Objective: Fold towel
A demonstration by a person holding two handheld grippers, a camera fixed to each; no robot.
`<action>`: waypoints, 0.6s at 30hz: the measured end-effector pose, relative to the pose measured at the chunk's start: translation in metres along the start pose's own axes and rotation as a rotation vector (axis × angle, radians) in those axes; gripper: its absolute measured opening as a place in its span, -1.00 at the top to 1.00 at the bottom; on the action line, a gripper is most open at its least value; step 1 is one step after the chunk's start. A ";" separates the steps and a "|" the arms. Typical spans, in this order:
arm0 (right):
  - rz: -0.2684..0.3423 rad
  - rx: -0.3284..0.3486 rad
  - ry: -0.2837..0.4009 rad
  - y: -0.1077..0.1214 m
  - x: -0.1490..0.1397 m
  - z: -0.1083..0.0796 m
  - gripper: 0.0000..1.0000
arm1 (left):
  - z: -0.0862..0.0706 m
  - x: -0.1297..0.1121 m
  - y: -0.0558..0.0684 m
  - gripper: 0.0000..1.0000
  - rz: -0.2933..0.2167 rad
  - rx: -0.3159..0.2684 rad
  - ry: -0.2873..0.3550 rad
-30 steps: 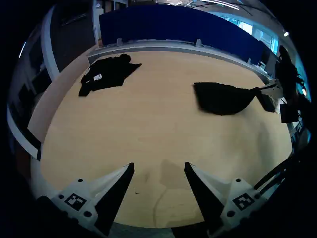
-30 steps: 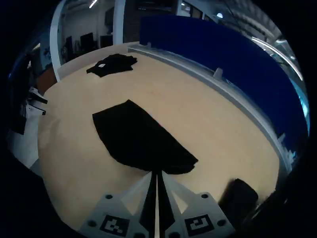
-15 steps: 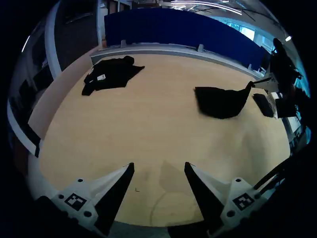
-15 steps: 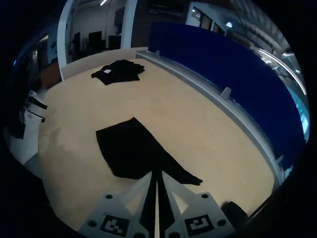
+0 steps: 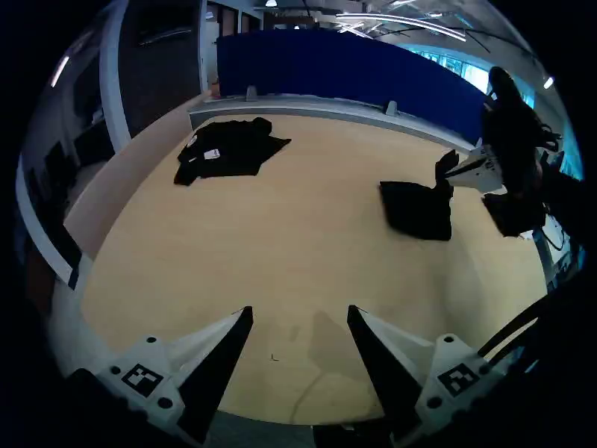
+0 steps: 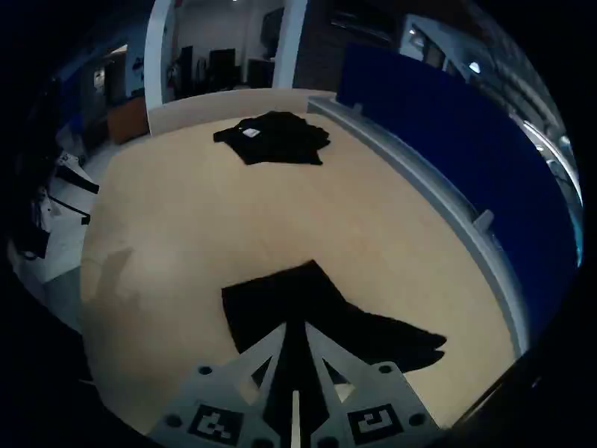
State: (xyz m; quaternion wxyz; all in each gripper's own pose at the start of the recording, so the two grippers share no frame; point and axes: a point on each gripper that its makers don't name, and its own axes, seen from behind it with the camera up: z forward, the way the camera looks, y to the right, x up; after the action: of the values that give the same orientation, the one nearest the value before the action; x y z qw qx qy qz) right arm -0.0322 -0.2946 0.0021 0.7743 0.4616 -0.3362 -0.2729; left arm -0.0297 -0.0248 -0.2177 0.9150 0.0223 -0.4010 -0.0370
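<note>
Pale wood table (image 5: 298, 246) lies under both tongs. A black towel (image 6: 313, 306) lies just ahead of the right tongs (image 6: 295, 325), which are clamped on its raised corner. A black cloth pile (image 6: 276, 138) sits far beyond. The left tongs (image 5: 299, 308) gape, well apart from the towel.

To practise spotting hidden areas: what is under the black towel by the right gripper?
Light wooden table shows around the towel; whatever lies beneath the cloth is covered.

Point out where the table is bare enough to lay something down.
Bare wood runs between the dark clothes pile and the towel, and on the near table ahead of the left gripper. Crowded around the towel, where the right gripper grips it.
</note>
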 end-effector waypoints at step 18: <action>0.013 0.103 -0.105 -0.057 -0.021 0.080 0.93 | -0.006 -0.007 -0.005 -0.88 -0.032 0.006 0.013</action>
State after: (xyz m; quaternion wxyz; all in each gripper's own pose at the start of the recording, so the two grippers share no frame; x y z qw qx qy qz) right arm -0.1132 -0.3461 -0.0271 0.7325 0.4838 -0.3928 -0.2740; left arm -0.0299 -0.0295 -0.2274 0.9168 0.0316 -0.3949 -0.0501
